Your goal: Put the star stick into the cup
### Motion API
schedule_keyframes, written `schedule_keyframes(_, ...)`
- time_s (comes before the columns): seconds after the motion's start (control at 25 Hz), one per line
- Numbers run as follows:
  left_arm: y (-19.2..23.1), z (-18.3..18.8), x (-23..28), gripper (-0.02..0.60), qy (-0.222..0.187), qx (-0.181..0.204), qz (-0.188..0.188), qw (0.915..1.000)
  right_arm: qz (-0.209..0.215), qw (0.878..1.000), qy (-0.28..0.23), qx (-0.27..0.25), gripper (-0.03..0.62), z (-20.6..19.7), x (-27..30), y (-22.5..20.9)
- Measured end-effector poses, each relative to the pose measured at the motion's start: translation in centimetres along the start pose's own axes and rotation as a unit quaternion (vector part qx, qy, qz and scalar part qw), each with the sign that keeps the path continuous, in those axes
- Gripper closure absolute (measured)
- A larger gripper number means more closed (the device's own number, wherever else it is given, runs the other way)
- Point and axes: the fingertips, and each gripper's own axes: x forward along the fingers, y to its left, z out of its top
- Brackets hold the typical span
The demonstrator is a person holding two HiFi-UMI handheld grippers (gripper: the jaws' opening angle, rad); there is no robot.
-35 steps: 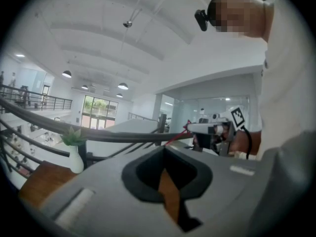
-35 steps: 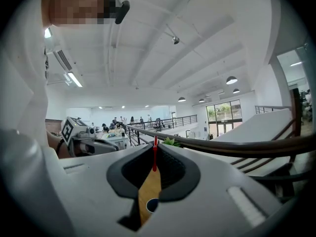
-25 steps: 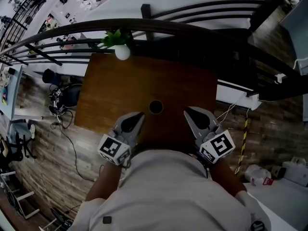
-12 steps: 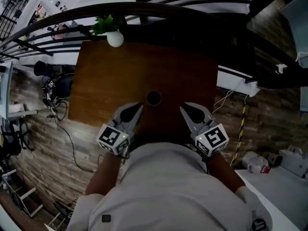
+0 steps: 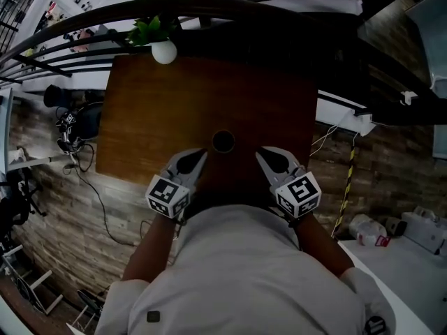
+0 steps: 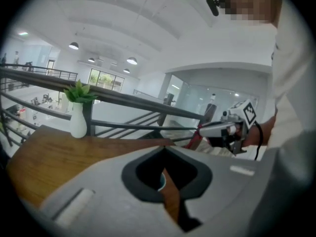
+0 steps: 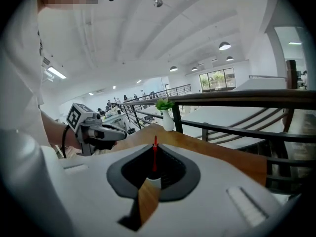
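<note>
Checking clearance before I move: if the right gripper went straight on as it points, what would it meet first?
Probably the cup with the red stick standing in it, straight ahead of the right gripper on the table; depth is unclear.

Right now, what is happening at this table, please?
A person holds two grippers over a wooden table. The left gripper and the right gripper sit either side of the cup, tongs shut and empty. A red stick seems to stand in the cup already. A white vase is at the far edge.
</note>
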Motion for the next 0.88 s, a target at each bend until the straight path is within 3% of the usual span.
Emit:
schedule_keyframes(0.48, 2.3, -3.6, 2.0, 0.579, 0.032, -0.023, -0.01, 0.9992, 0.003, 0.998, 0.057, -0.005, 0.571, -3.6, 5.7, -0.6)
schedule_keyframes(0.88, 3.3, -6.7, 3.4, 0.58, 0.081, -0.01, -0.029, 0.9962, -0.008, 0.997, 0.08, -0.008, 0.57, -4.6, 7.6, -1.5)
